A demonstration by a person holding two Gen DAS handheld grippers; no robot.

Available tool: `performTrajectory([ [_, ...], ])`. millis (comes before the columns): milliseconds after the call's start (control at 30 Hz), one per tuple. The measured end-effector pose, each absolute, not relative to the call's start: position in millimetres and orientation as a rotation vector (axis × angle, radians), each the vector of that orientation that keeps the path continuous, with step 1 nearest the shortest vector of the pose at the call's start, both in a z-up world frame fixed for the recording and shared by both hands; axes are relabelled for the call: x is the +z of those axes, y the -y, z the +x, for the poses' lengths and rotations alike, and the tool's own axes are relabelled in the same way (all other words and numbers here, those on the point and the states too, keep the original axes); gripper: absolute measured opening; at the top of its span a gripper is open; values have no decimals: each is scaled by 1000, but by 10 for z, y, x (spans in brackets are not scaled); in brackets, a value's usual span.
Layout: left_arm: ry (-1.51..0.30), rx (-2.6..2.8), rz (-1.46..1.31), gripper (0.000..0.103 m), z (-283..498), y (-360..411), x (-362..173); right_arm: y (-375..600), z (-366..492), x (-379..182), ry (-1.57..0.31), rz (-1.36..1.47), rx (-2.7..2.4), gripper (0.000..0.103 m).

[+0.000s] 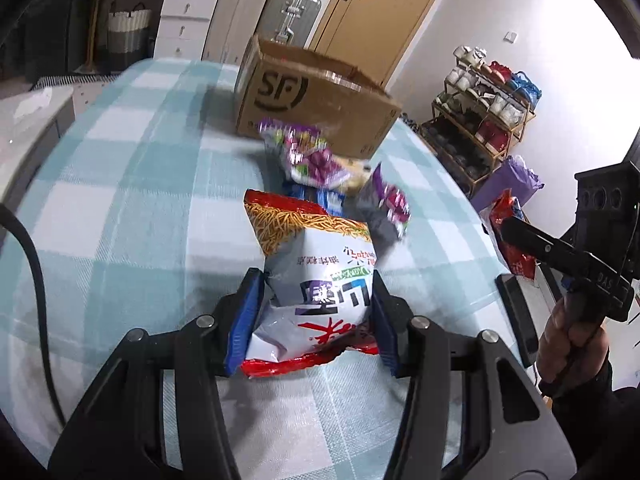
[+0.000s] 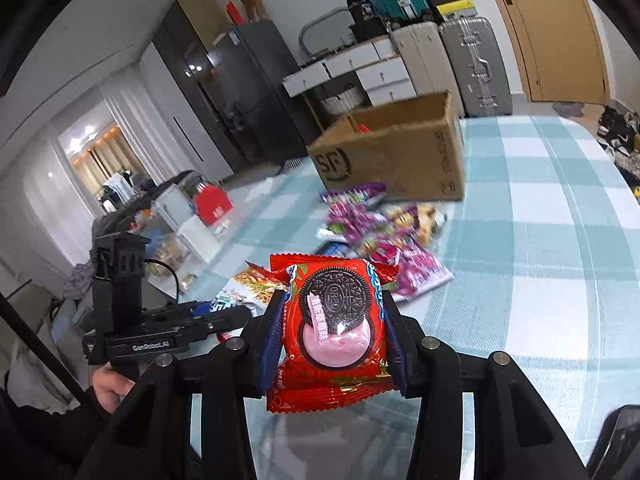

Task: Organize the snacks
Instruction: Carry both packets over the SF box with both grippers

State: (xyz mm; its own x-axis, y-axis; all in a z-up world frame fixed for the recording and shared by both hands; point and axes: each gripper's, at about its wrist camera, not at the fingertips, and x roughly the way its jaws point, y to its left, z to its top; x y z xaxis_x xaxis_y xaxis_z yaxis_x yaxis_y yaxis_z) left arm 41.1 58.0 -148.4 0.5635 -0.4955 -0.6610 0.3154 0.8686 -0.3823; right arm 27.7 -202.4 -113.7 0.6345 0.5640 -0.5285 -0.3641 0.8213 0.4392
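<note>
My left gripper (image 1: 316,280) is shut on a white and red noodle-snack bag (image 1: 316,272) and holds it above the checked tablecloth. My right gripper (image 2: 334,304) is shut on a red Oreo packet (image 2: 334,328), also held off the table. The right gripper and its red packet (image 1: 512,236) show at the right edge of the left wrist view. A pile of purple and mixed snack packets (image 1: 320,160) lies in front of an open SF cardboard box (image 1: 316,104). The pile (image 2: 380,236) and the box (image 2: 396,152) also show in the right wrist view.
The table carries a blue and white checked cloth (image 1: 120,200). A dark phone or tablet (image 1: 516,308) lies at its right edge. Suitcases (image 2: 476,64), white drawers and a wooden door stand behind. A shoe rack (image 1: 480,120) stands to the right.
</note>
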Motion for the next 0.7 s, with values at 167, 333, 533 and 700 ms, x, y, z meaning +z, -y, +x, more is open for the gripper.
performTrajectory([
  [167,-805,-481,-196,48,477,-570,-1105,2037,298,-827,-666,302,546,45],
  [333,-766,-501,-137,49,647,-491,-672,2139,328,-493,-617,300,546,45],
  [533,-721,-507,-112,49,844,-418,-184,2255,459,-58,-555,299,553,45],
  [700,-709,-487,-78,49,1097,-320,119,2278,676,259,-522,278,550,45],
])
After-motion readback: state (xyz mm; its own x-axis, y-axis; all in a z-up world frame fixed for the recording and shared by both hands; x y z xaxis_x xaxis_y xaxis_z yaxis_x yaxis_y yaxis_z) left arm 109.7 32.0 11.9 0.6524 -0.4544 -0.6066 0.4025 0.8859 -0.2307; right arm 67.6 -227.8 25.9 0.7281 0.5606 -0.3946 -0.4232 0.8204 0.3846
